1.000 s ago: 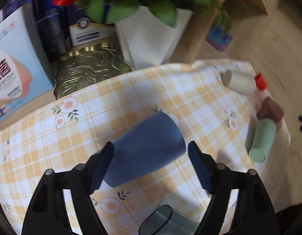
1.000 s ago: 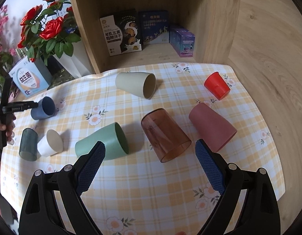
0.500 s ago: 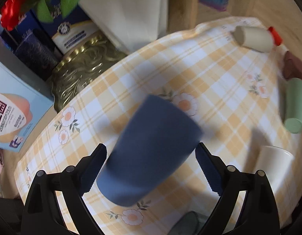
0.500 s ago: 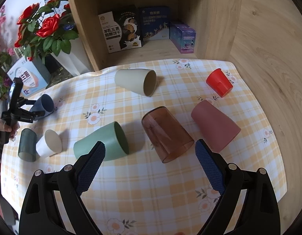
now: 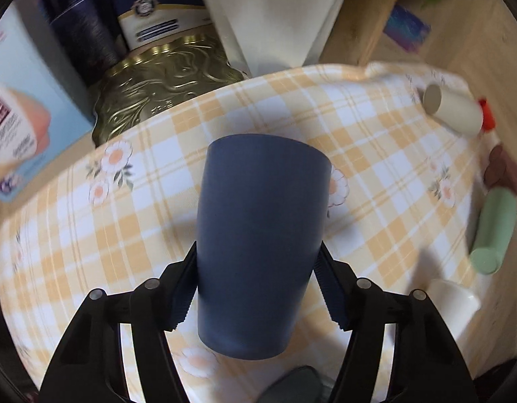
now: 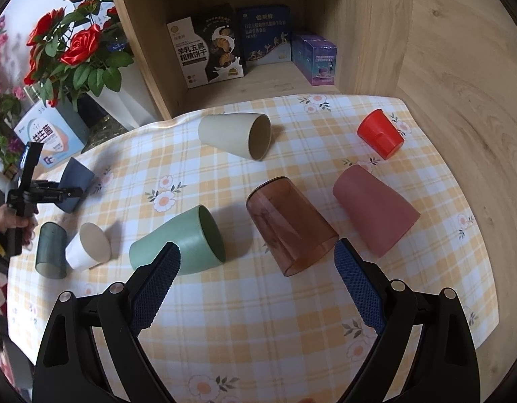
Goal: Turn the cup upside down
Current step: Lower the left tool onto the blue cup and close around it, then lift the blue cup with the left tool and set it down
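Note:
My left gripper point(image 5: 255, 278) is shut on a dark blue cup point(image 5: 258, 235), its pads pressed on both sides of the cup's middle. The cup is held off the checked tablecloth point(image 5: 376, 154), wide rim pointing away from me and base toward the camera. The right wrist view shows the same cup point(image 6: 75, 184) tilted at the table's left edge in the left gripper point(image 6: 62, 193). My right gripper point(image 6: 255, 285) is open and empty above the table's front, with a green cup point(image 6: 178, 245) and a brown see-through cup point(image 6: 288, 225) lying just beyond its fingers.
Other cups lie on their sides: cream point(image 6: 235, 134), pink point(image 6: 376, 208), red point(image 6: 381, 132), white point(image 6: 87, 252) and a grey one point(image 6: 50, 250). A gold tin point(image 5: 164, 90), boxes and a white vase point(image 6: 124, 100) with roses crowd the back left. A wooden shelf point(image 6: 258, 77) stands behind.
My left gripper has closed on the blue cup and lifted it, turning it from lying slanted to pointing straight away. The right gripper has barely moved.

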Demonstrator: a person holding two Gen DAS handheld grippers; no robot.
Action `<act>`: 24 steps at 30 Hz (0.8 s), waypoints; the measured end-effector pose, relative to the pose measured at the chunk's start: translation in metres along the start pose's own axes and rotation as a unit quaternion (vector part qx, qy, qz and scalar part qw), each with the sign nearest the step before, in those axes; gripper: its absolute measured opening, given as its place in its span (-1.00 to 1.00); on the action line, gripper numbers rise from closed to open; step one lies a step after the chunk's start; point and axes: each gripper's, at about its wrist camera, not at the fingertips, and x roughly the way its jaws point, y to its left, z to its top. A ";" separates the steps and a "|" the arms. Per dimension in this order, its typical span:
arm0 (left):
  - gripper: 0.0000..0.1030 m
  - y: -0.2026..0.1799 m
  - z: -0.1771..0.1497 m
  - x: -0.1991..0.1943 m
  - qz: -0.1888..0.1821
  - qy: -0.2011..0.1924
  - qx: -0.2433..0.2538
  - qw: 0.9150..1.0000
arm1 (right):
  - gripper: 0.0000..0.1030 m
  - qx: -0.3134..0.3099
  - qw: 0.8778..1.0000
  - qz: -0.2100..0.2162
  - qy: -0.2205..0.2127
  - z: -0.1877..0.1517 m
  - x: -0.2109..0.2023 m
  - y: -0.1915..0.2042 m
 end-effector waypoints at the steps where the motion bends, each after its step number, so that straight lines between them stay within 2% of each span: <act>1: 0.22 -0.001 -0.001 -0.004 -0.002 -0.001 -0.003 1.000 | 0.75 0.002 1.000 0.001 -0.001 -0.001 -0.001 0.000; 7: 0.22 -0.012 -0.012 -0.042 0.000 -0.019 -0.028 0.999 | 0.75 0.024 0.999 0.024 -0.006 -0.007 -0.013 -0.005; 12: 0.22 -0.040 -0.030 -0.090 -0.001 -0.043 -0.030 0.999 | 0.75 0.031 0.999 0.033 -0.017 -0.017 -0.028 -0.011; 17: 0.22 -0.098 -0.068 -0.127 -0.015 -0.062 -0.029 0.998 | 0.75 0.047 0.998 0.037 -0.024 -0.028 -0.042 -0.027; 24: 0.22 -0.182 -0.133 -0.119 -0.078 -0.055 -0.043 0.995 | 0.75 0.062 0.997 0.035 -0.024 -0.043 -0.051 -0.044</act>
